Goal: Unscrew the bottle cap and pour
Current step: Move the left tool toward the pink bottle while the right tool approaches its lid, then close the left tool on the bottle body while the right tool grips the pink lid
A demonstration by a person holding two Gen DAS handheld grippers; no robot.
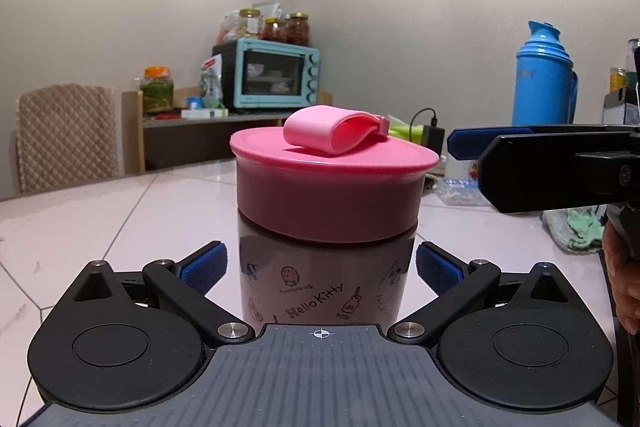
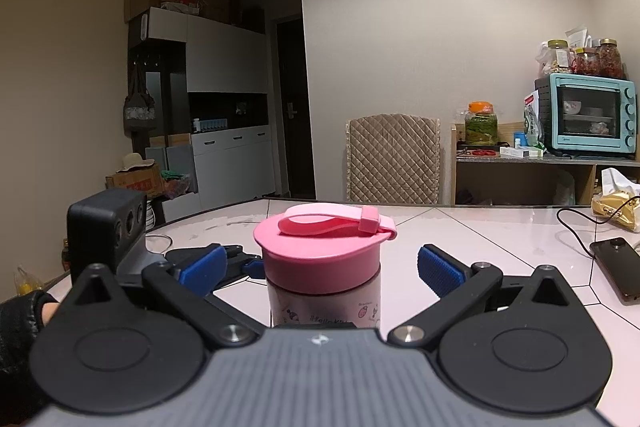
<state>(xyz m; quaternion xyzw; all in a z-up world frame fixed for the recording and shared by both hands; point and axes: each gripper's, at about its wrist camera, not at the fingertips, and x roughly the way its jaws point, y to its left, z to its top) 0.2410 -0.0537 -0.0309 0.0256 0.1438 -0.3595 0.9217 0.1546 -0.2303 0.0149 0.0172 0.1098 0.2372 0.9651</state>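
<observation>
A bottle (image 1: 320, 291) with a Hello Kitty print stands upright on the white table. Its wide pink screw cap (image 1: 328, 187) carries a folded pink strap (image 1: 332, 135). My left gripper (image 1: 320, 259) is open, with a blue pad close on each side of the body below the cap; I cannot tell if they touch it. My right gripper (image 1: 468, 155) reaches in from the right at cap height, apart from the cap. In the right wrist view, the right gripper (image 2: 320, 263) is open and level with the cap (image 2: 320, 251), which sits ahead between its fingers. The left gripper (image 2: 232, 261) shows behind the bottle.
A blue thermos (image 1: 544, 75), a green cloth (image 1: 576, 227) and a lying plastic bottle (image 1: 460, 187) sit to the right. A phone (image 2: 616, 267) with its cable and a gold bag (image 2: 616, 211) lie on the table (image 1: 100, 227). A padded chair (image 2: 394, 159) and a shelf with an oven (image 2: 588, 115) stand beyond.
</observation>
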